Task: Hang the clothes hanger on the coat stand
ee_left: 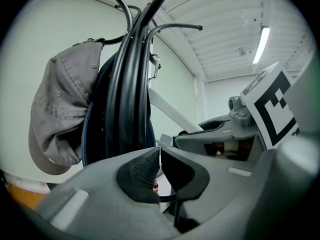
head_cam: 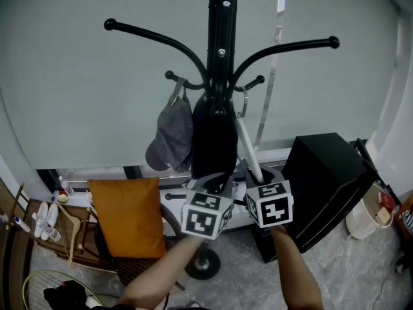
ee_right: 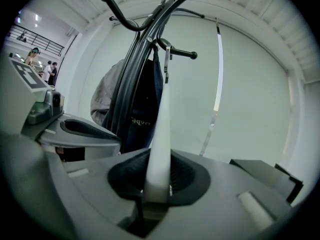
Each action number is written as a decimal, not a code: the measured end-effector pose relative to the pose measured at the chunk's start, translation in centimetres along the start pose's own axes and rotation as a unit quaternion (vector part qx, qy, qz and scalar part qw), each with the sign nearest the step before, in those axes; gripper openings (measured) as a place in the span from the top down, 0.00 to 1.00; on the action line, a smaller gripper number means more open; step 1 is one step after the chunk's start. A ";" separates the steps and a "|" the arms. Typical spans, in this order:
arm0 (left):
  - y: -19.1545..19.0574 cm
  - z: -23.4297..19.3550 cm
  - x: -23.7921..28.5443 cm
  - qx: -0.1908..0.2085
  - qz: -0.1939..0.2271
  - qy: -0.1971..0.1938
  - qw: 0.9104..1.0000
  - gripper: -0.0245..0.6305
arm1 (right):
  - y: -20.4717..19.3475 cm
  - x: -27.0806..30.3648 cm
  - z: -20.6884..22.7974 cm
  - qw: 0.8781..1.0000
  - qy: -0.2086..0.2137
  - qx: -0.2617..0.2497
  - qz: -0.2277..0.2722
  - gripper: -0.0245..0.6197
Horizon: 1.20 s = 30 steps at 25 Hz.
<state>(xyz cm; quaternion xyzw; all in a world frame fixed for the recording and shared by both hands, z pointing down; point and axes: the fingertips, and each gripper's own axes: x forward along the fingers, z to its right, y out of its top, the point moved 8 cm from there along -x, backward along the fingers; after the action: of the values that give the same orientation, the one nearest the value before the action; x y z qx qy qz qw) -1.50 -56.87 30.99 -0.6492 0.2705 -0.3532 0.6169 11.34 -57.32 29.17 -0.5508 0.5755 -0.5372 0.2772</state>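
The black coat stand (head_cam: 221, 50) rises in the middle of the head view, with curved pegs to both sides. A white clothes hanger (head_cam: 249, 148) slants up from my right gripper (head_cam: 259, 177), which is shut on its arm. In the right gripper view the hanger (ee_right: 162, 114) runs up between the pads, and its metal hook (ee_right: 167, 59) is at a short peg (ee_right: 185, 54). Whether it rests on that peg I cannot tell. My left gripper (head_cam: 213, 183) is beside the right one, close to the pole (ee_left: 127, 84), with its pads (ee_left: 145, 166) together and nothing between them.
A grey cap (head_cam: 171, 137) and a dark garment (head_cam: 214, 134) hang on the lower pegs. A black cabinet (head_cam: 329, 179) stands to the right of the stand's base, and an orange cushion (head_cam: 129, 215) lies on a chair to the left. A pale blind (head_cam: 77, 95) is behind.
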 end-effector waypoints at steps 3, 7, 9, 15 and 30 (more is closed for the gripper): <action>-0.1 0.0 -0.2 0.001 -0.001 0.004 1.000 0.94 | -0.1 -0.2 -0.1 1.000 0.001 -0.001 0.008 0.85; -0.1 0.2 -0.3 0.002 -0.003 0.008 1.000 0.94 | -0.3 -0.5 -0.2 1.000 0.002 0.000 0.020 0.84; -0.1 0.5 -0.3 0.005 -0.002 0.011 1.000 0.94 | -0.5 -0.7 -0.2 1.000 0.006 0.002 0.023 0.83; -0.3 1.5 -0.4 0.010 -0.006 0.011 1.000 0.94 | -1.4 -1.4 -0.1 1.000 0.011 0.004 0.023 0.82; -0.6 4.1 -1.3 0.012 -0.013 0.020 1.000 0.94 | -2.3 -4.2 0.3 0.998 0.035 0.025 0.043 0.76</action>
<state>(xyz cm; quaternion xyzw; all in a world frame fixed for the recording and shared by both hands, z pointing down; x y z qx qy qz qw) 0.89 -53.28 31.42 -0.6383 0.2700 -0.3771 0.6144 13.39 -53.13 30.05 -0.4993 0.5944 -0.5577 0.2940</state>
